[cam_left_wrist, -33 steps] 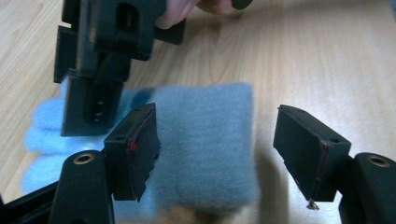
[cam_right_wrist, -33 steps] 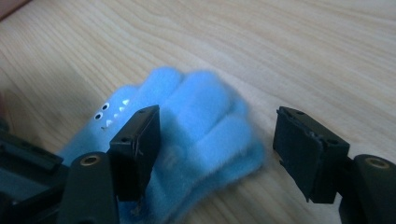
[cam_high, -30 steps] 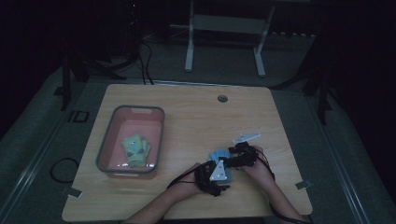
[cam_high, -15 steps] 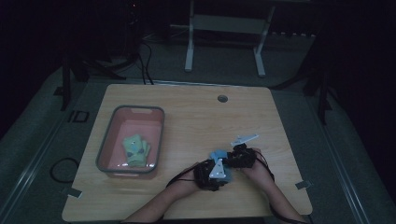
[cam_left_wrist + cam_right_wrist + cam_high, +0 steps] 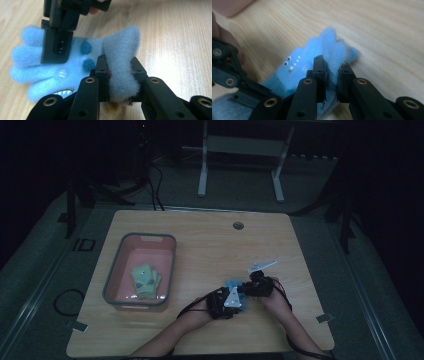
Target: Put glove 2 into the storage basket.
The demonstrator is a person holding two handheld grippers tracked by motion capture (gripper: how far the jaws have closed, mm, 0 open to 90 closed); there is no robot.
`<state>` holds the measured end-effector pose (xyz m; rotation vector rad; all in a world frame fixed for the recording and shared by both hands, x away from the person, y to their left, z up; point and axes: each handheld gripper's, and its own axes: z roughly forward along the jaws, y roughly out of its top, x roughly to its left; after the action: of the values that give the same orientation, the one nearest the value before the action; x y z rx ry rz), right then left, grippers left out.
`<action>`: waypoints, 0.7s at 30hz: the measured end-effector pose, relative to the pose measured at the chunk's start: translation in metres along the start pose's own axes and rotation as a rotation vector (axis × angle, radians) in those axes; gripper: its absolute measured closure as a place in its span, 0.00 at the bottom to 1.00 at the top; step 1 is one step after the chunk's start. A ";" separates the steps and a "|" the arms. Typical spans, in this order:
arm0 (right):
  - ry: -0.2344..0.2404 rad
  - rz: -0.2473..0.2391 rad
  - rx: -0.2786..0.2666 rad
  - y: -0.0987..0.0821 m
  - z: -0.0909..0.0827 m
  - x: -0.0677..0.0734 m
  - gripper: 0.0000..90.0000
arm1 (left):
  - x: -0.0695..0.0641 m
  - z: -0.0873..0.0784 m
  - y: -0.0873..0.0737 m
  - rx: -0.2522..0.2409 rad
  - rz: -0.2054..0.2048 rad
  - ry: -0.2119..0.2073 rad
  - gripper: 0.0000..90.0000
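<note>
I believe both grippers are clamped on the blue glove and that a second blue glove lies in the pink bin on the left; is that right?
Not quite: the glove lying in the pink bin is green, not blue, as the high view shows. The rest holds: the left gripper and the right gripper are each clamped on the blue glove.

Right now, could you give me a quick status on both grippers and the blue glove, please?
Left gripper shut on blue glove cuff. Right gripper shut on its fingers. Both just closed. Table clear around it.
</note>
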<state>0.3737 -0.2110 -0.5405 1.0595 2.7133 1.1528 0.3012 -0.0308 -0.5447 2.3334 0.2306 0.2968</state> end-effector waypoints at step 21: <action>0.056 -0.062 -0.091 0.061 -0.011 0.031 0.90 | 0.019 -0.074 0.013 0.022 0.032 0.090 0.84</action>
<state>0.3829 -0.1692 -0.4863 0.9388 2.6848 1.3002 0.2998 0.0141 -0.4821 2.3500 0.2414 0.4175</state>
